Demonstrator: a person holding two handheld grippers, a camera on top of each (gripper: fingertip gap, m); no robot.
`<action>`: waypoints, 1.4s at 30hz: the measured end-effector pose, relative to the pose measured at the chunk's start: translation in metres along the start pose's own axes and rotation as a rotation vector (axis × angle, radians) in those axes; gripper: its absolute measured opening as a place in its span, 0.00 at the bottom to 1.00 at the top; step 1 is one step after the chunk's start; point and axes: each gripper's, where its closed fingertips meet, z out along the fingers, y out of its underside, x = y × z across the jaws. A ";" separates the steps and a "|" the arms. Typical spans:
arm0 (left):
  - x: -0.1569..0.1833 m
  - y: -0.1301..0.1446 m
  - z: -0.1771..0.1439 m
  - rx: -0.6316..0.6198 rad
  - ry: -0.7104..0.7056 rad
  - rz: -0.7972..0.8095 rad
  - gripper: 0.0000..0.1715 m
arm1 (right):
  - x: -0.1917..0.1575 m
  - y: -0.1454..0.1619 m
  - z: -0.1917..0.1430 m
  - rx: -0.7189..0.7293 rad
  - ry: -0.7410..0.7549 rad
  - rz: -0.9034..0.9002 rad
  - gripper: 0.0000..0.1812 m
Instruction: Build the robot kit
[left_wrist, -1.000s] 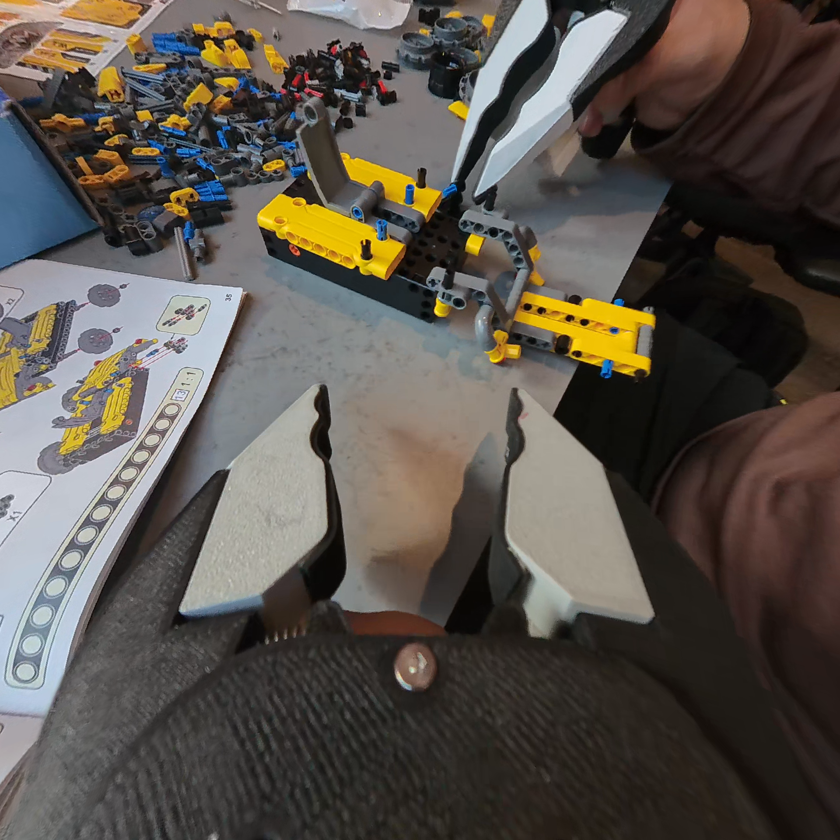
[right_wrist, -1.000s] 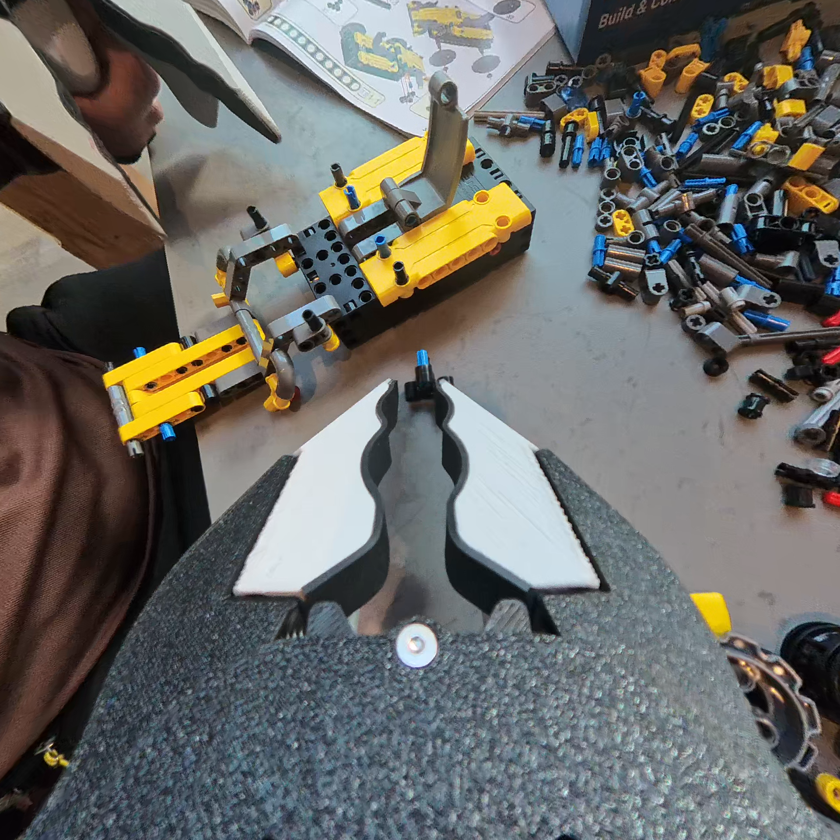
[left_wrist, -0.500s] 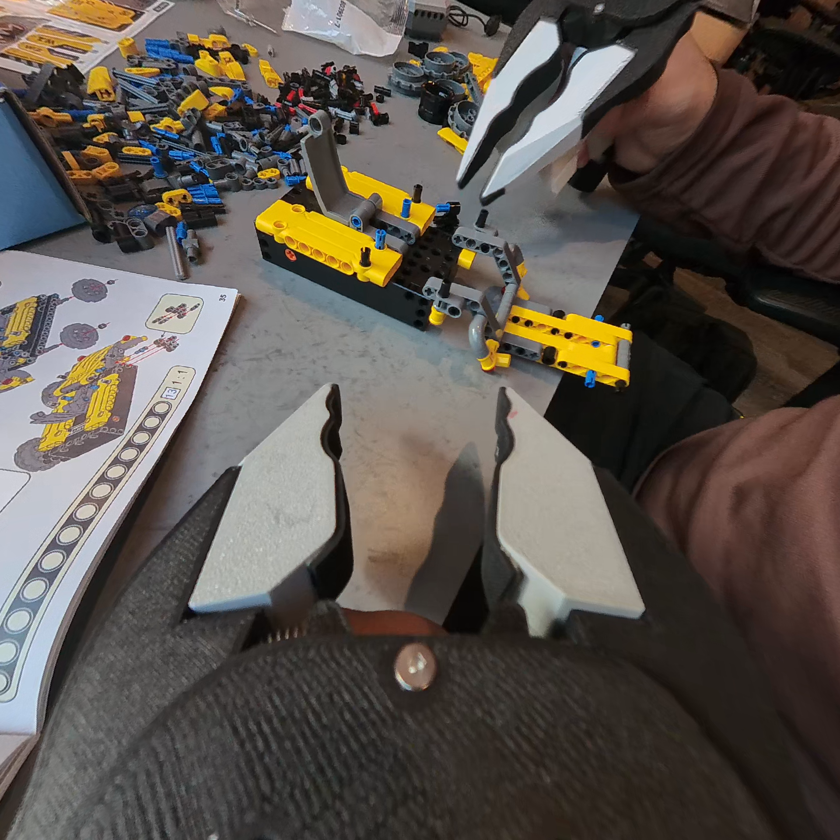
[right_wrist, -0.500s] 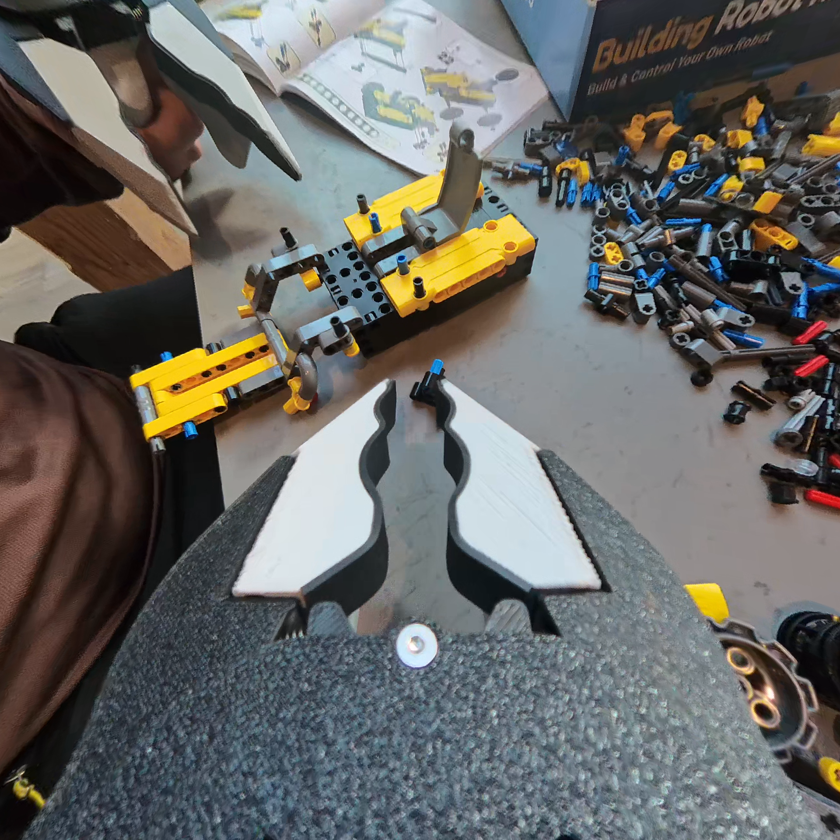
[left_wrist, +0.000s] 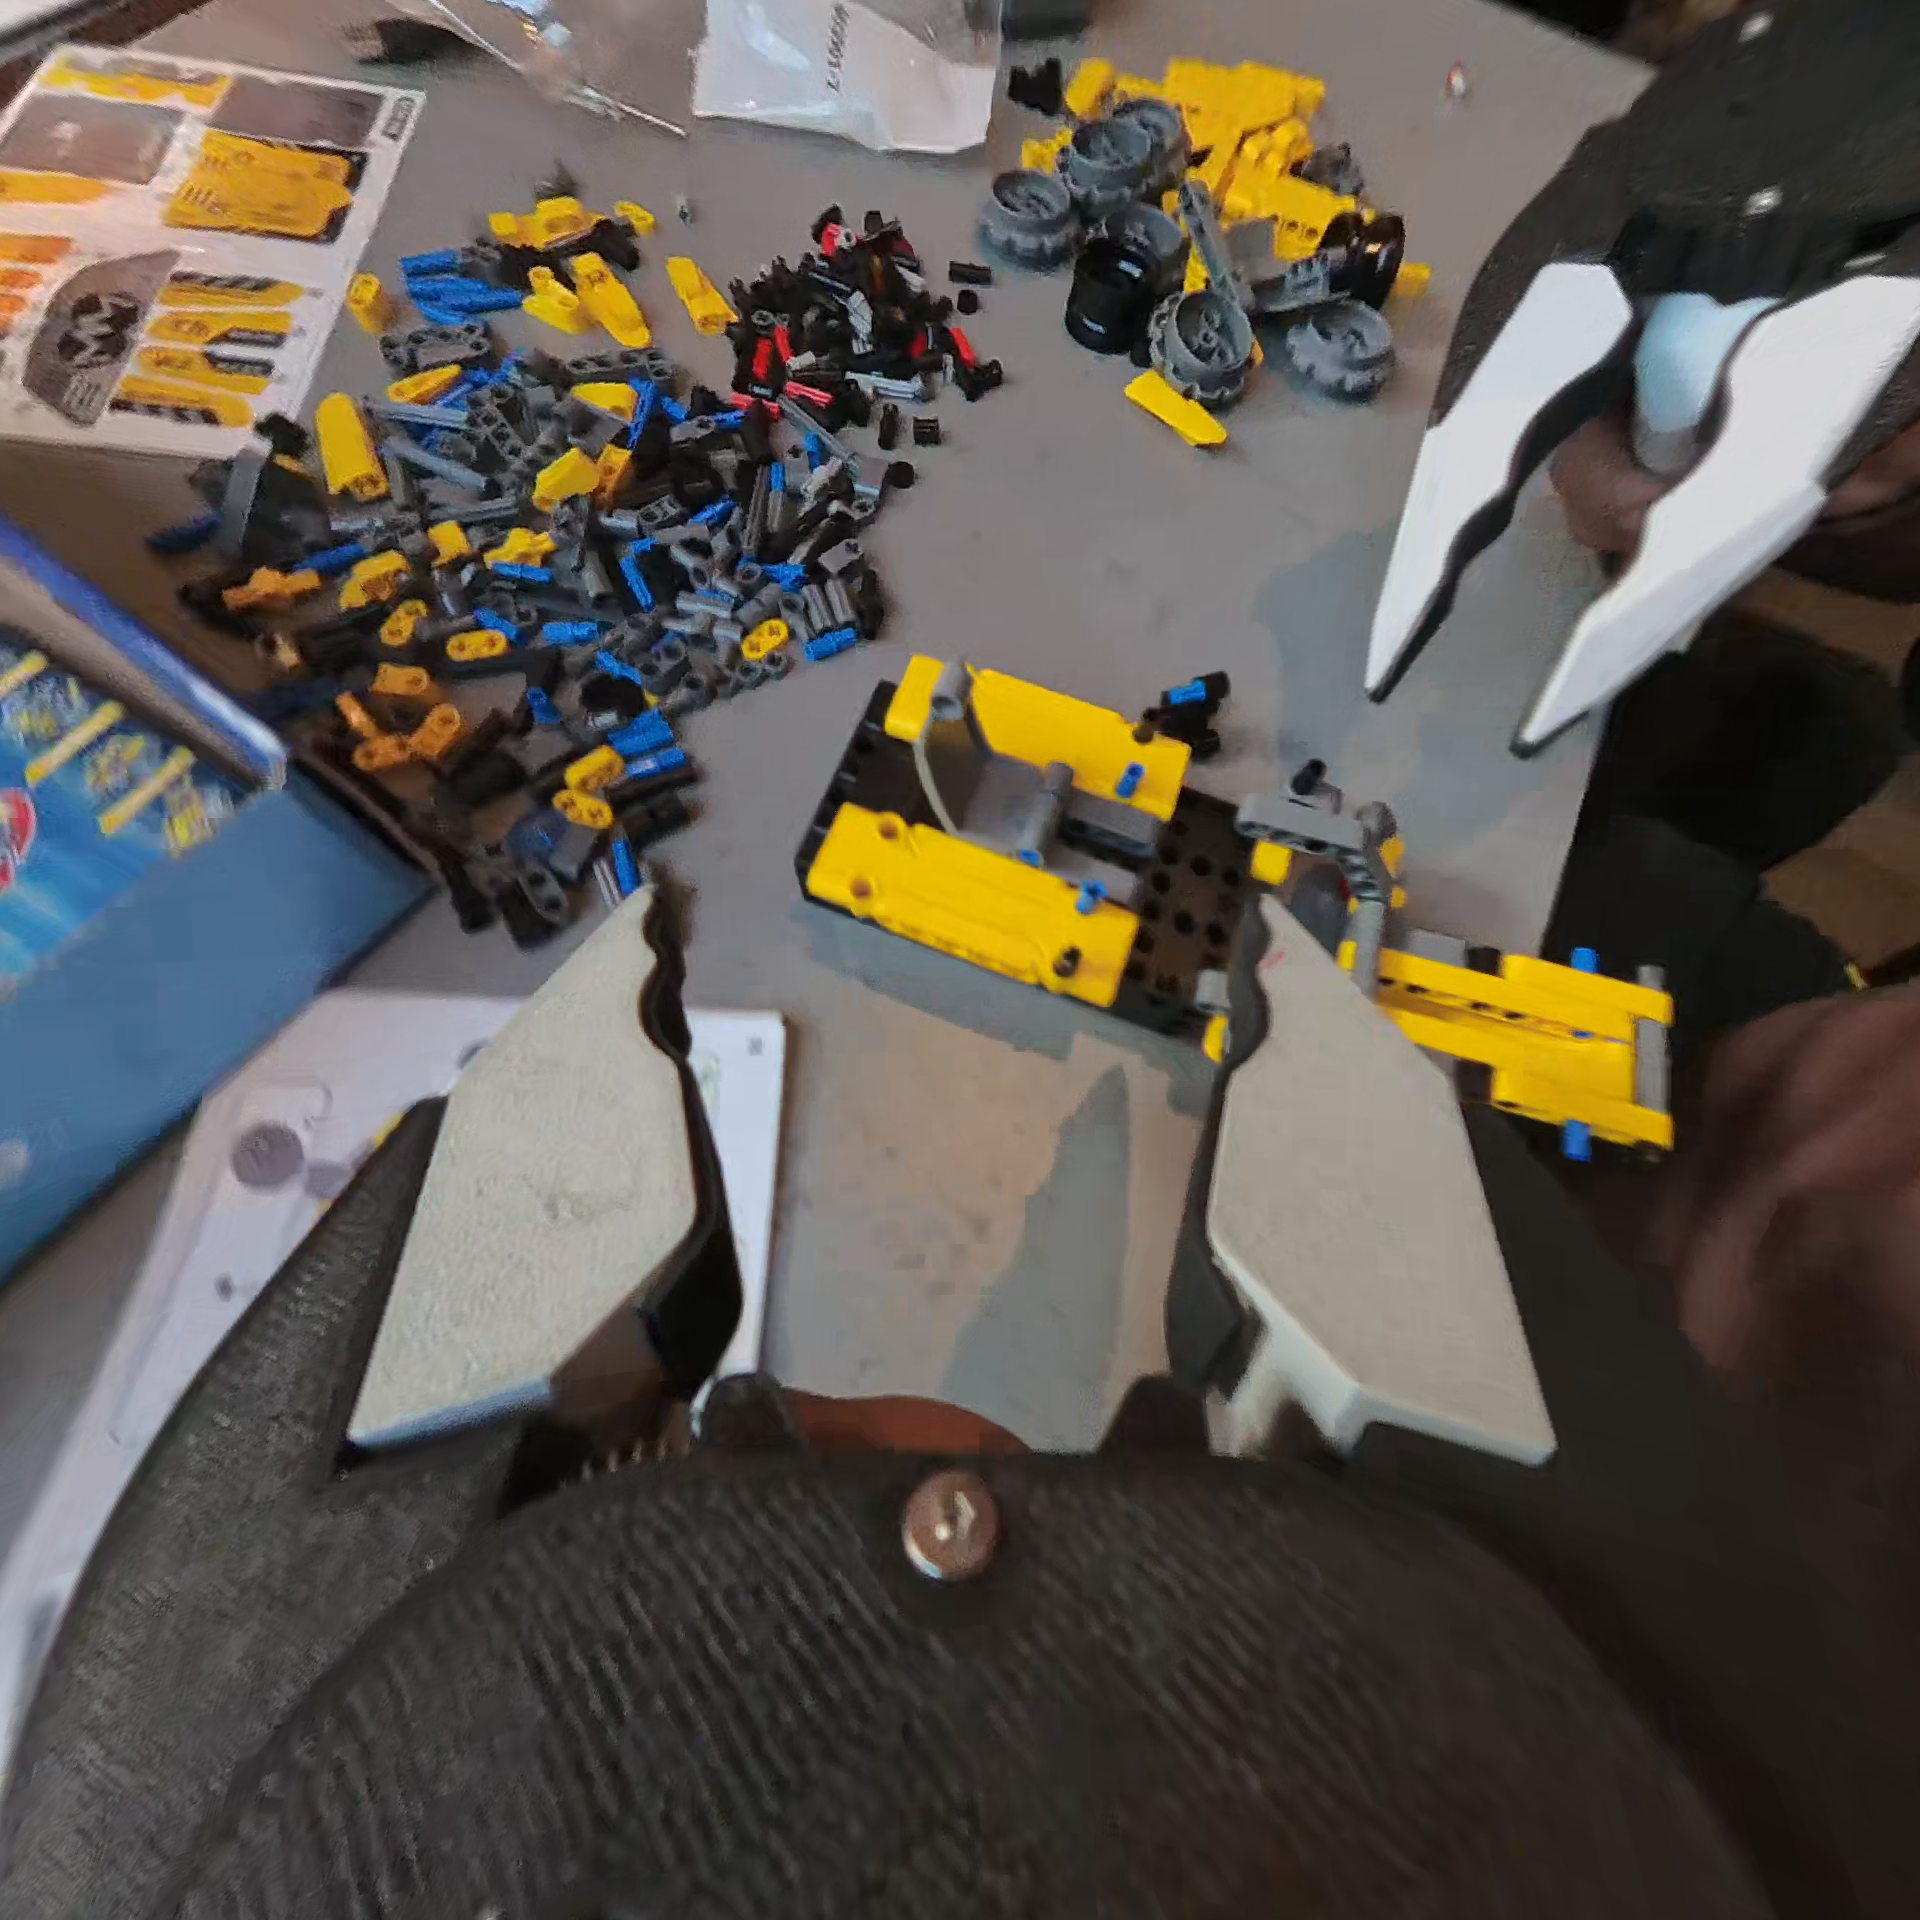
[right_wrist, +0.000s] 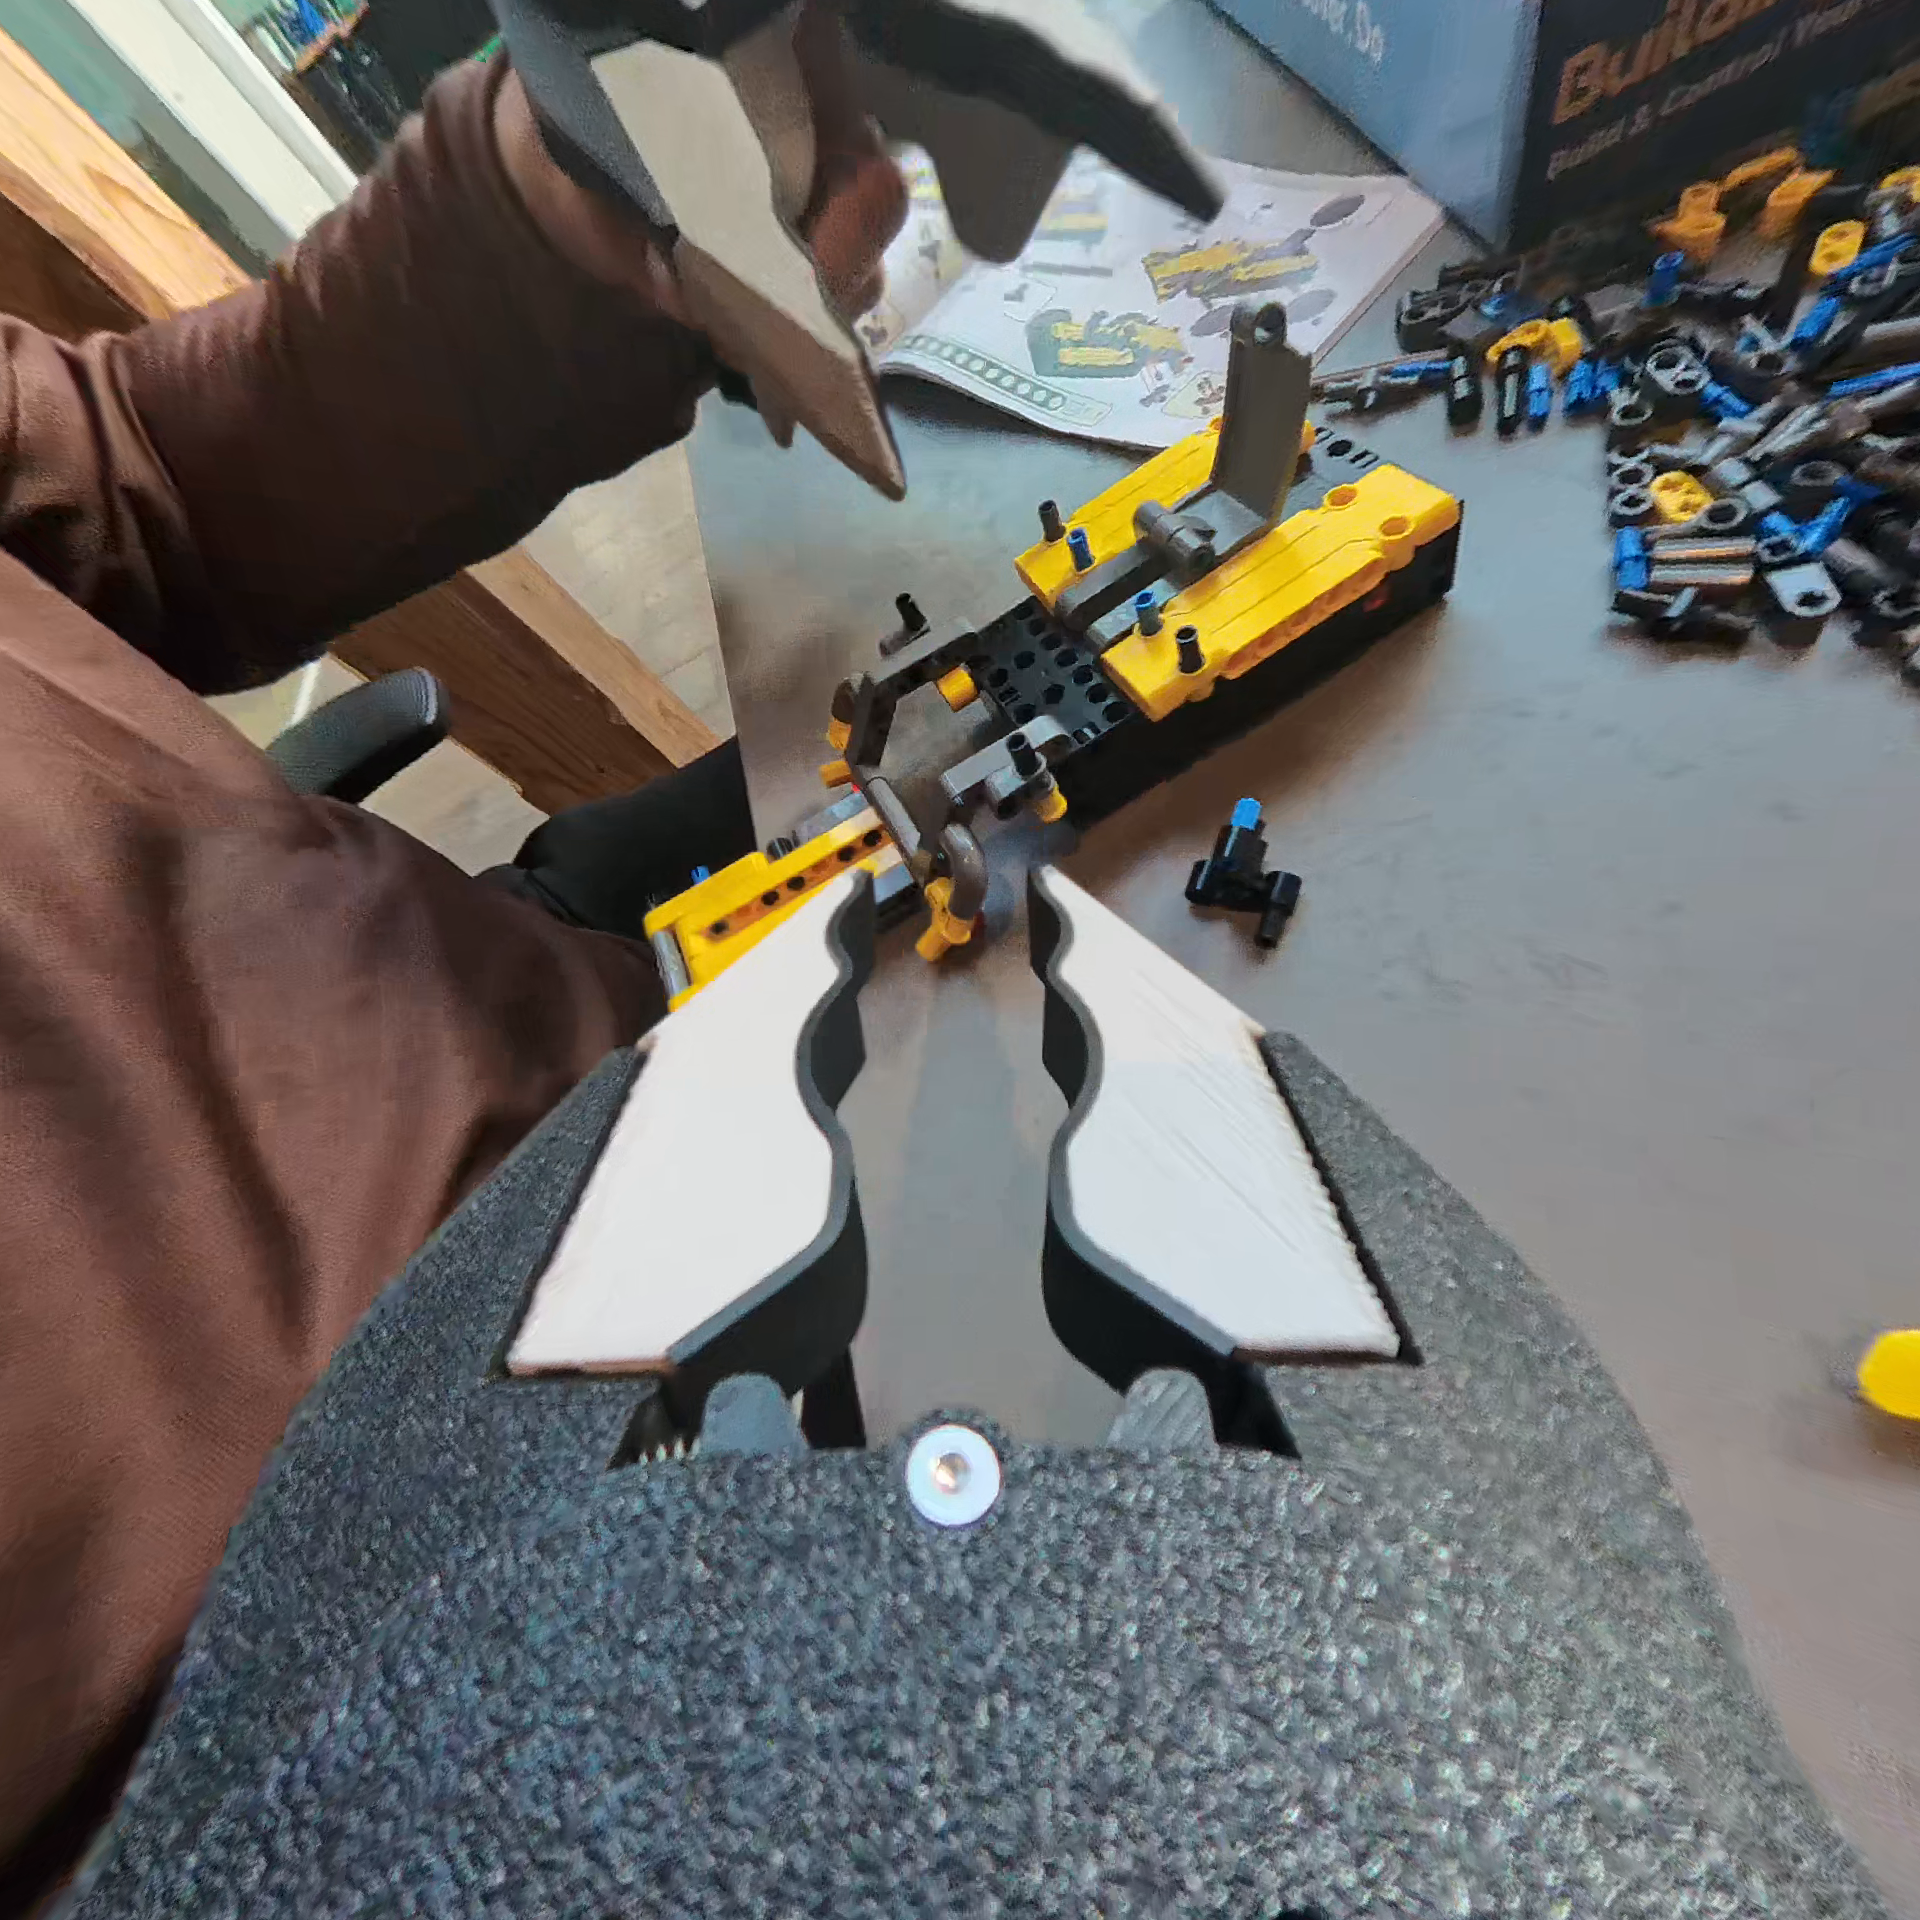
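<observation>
Both grippers are held above a grey table with nothing in their jaws — left gripper wide apart, right gripper partly apart — near a yellow-and-black brick model; a small black-and-blue connector lies just right of it.

My left gripper hangs in the air with its jaws spread wide and nothing between them. My right gripper points downward, its jaws parted by a narrower gap, also empty. A brown sleeve covers each of my forearms, and my left hand is wrapped around its gripper's handle.
</observation>
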 end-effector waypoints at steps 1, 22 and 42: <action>-0.006 -0.005 0.008 -0.025 0.011 0.034 0.61 | -0.001 0.000 0.004 0.000 -0.005 0.032 0.16; 0.011 0.033 0.031 -0.108 0.061 0.009 0.54 | 0.005 0.010 0.053 -0.130 0.057 0.186 0.16; 0.016 0.025 -0.002 0.174 -0.287 -0.058 0.44 | 0.007 -0.006 0.046 -0.264 0.232 -0.105 0.10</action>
